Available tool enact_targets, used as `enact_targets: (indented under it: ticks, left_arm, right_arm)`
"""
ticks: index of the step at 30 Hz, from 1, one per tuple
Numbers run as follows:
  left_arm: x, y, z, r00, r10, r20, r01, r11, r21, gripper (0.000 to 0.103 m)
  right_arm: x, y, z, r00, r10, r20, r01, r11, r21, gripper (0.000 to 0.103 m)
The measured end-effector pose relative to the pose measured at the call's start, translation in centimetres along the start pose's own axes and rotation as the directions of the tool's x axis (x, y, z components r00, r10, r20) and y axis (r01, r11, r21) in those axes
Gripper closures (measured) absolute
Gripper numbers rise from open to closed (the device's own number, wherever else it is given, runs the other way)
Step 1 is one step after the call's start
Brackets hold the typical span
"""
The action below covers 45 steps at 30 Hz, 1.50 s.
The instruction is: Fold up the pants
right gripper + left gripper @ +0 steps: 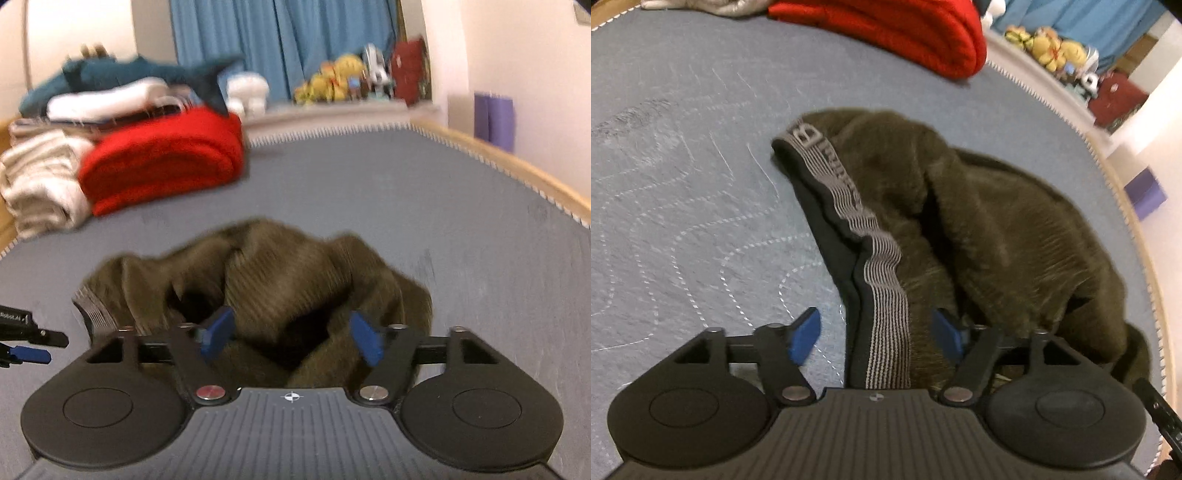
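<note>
Dark olive fleece pants (pixel 979 221) lie bunched on a grey-blue quilted bed (pixel 683 184); their striped grey waistband (pixel 879 266) runs toward me. My left gripper (pixel 877 334) is open, its blue fingertips (pixel 805 334) on either side of the waistband, which passes between them. In the right wrist view the pants (pixel 288 273) form a crumpled heap. My right gripper (pixel 291 334) is open just over the heap's near edge, holding nothing. The left gripper (pixel 26 343) shows at the left edge.
A folded red blanket (pixel 162 155) with white and teal items stacked on it sits at the far left of the bed (pixel 406 206). Beige folded cloth (pixel 40 177) lies beside it. The bed's wooden edge (pixel 517 162) runs along the right. Plush toys (pixel 332 85) line a shelf behind.
</note>
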State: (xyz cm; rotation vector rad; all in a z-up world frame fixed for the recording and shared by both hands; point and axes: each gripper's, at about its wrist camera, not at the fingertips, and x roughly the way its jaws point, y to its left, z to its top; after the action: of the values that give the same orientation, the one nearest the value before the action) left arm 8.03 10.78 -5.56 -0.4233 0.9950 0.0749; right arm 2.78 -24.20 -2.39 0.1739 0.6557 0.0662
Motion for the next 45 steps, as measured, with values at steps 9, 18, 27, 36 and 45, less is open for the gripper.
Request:
enact_targets:
  ticks: [9,18,27,36,45]
  left_arm:
    - [6.0,-2.8,-1.9,0.998,0.048,-0.030,-0.044,0.991,0.127,0.019]
    - [3.4,-3.5,-3.3,0.993,0.066,0.102,-0.096,0.943,0.319,0.067]
    - [-7.7,2.5,-0.3,0.916,0.141,0.375,-0.184,0.979,0.082,0.079]
    - [-11.4,13.1,-0.9,0.945,0.246,0.213,-0.186,0.946,-0.266,0.075]
    - [-12.1,12.2,0.7,0.933,0.276,0.231,-0.180,0.914,-0.365,0.042]
  right_arm:
    - [5.5,-2.1,-2.9,0.960,0.017,-0.280,0.018,0.992,0.124,0.015]
    - [5.5,-2.3,-3.1,0.976,0.028,-0.217,-0.005,0.994,0.105,0.083]
    - [0.6,-3.3,-0.4,0.996,-0.022,0.085,0.008,0.987,0.159,0.096]
    - [2.3,0.4,-3.0,0.989,0.073,-0.126,-0.081,0.995,-0.056,0.091]
    - [2.1,-0.3,0.3,0.978,0.089,-0.189,-0.085,0.996,0.030,0.082]
